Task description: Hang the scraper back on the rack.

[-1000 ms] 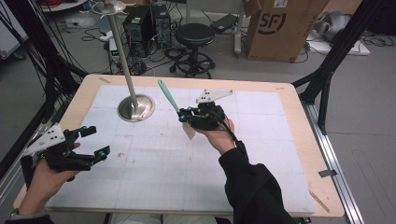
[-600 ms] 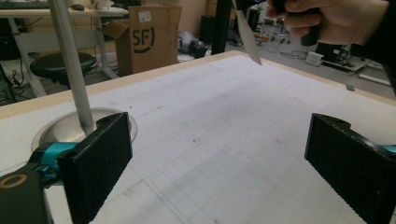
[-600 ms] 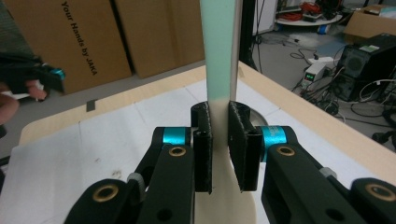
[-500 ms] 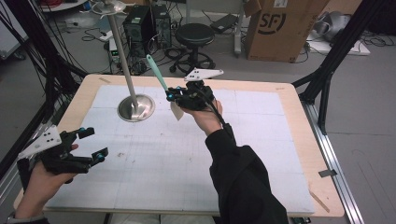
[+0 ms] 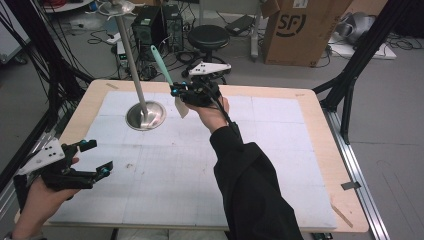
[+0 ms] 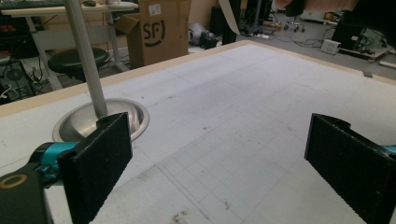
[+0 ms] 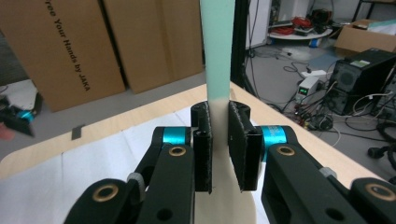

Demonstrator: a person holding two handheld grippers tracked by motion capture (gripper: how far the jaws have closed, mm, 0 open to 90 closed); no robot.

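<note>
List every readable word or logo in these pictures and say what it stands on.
"SF": logo on the cardboard box behind the table, also seen in the left gripper view.
"ree Your Hands by JAKA": side of a box in the right gripper view, first word cut off.
Label on the first box's top: too small to read.

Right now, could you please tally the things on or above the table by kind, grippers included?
Grippers: 2, the left gripper open and the right gripper shut.
Spatulas: 1, the teal-handled spatula held between the right fingers.
Metal stands: 1, the pole stand.
Total: 4.
</note>
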